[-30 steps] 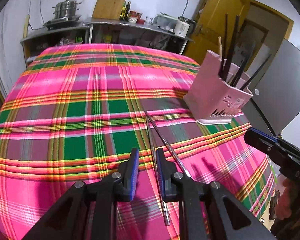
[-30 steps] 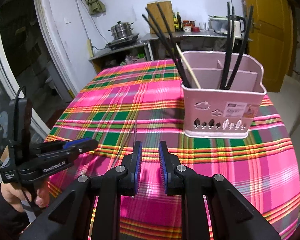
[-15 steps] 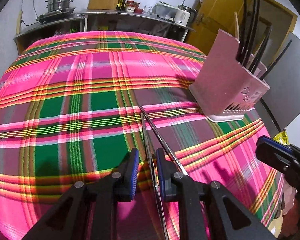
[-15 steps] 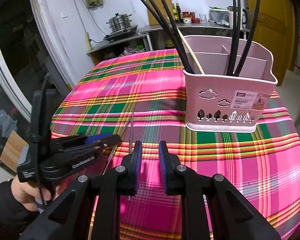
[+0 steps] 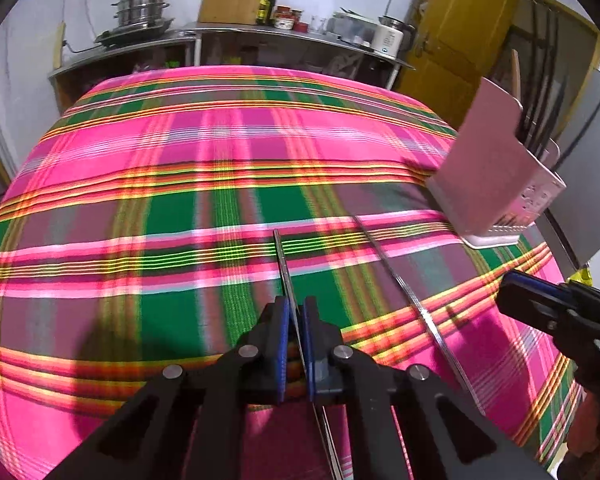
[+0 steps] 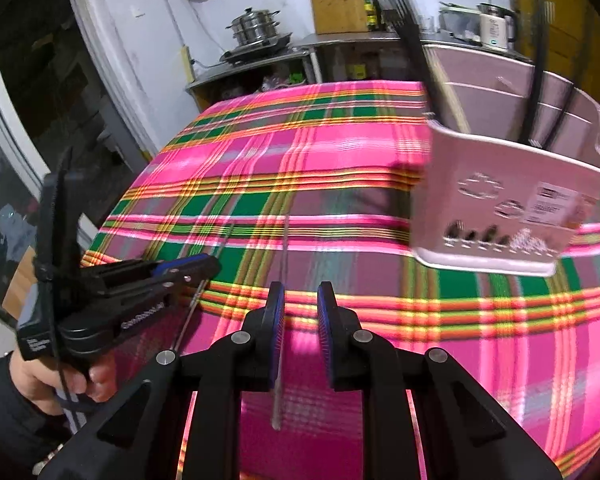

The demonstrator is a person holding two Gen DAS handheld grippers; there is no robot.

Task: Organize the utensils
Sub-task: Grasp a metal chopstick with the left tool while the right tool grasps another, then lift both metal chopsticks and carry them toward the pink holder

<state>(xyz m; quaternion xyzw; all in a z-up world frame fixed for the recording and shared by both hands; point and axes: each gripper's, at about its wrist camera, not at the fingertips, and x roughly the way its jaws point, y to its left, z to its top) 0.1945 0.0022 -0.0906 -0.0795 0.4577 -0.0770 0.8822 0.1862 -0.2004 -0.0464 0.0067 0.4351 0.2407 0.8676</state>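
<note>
**Gripping one steel chopstick**

Lying on the plaid cloth (image 5: 148, 288), two thin silvery chopsticks pointed away toward the pink basket (image 5: 496, 176). The left gripper (image 5: 296, 316) had just closed on the left chopstick (image 5: 283, 264) (earlier merely straddled). The right gripper (image 6: 301, 300) stayed part open over the right chopstick (image 6: 285, 252), pads not pressing.

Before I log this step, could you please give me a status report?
Left claw just closed on first chopstick. Right claw open, second chopstick between its fingers, ungripped. Nothing blocking the holder.
</note>
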